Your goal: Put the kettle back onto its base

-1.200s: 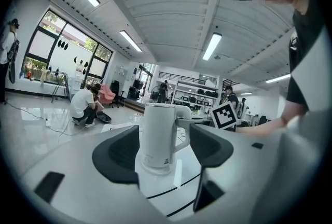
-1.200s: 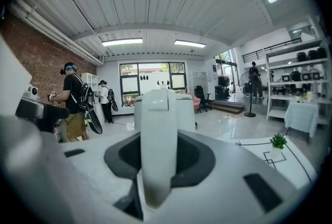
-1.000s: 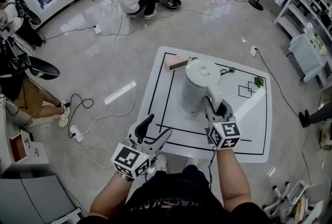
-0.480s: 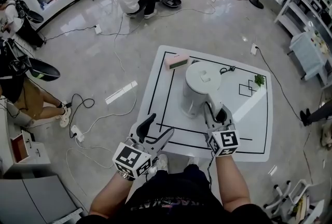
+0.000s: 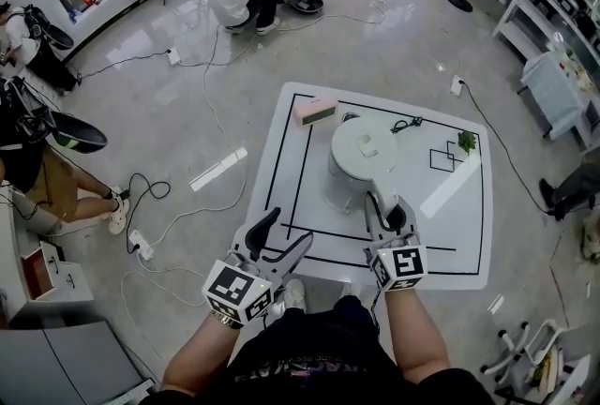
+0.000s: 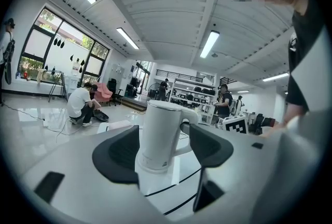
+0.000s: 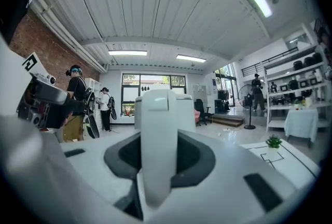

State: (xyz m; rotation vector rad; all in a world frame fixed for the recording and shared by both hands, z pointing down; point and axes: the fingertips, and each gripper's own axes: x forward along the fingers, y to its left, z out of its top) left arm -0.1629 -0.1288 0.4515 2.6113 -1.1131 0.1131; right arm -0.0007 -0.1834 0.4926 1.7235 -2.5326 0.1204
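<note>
Head view, looking steeply down: a white kettle (image 5: 361,155) is seen upright near the middle of a white table (image 5: 450,225) marked with black lines. The right gripper (image 5: 386,206) is closed on the kettle's handle (image 7: 154,150). In the right gripper view the handle fills the gap between the two dark pads and is pressed from both sides. The left gripper (image 5: 281,230) is held off the table's near edge, its jaws wide apart with nothing between them; the kettle is only seen beyond them in the left gripper view. In that view a wider round base (image 6: 155,168) is seen directly under the kettle, which appears to sit on it or just above it; full seating cannot be confirmed. The step in hand is judged to be the final lowering. It is best done with the kettle kept upright and centred over the base, lowered straight without sideways drag, and the handle released only once the body rests flat and steady
</note>
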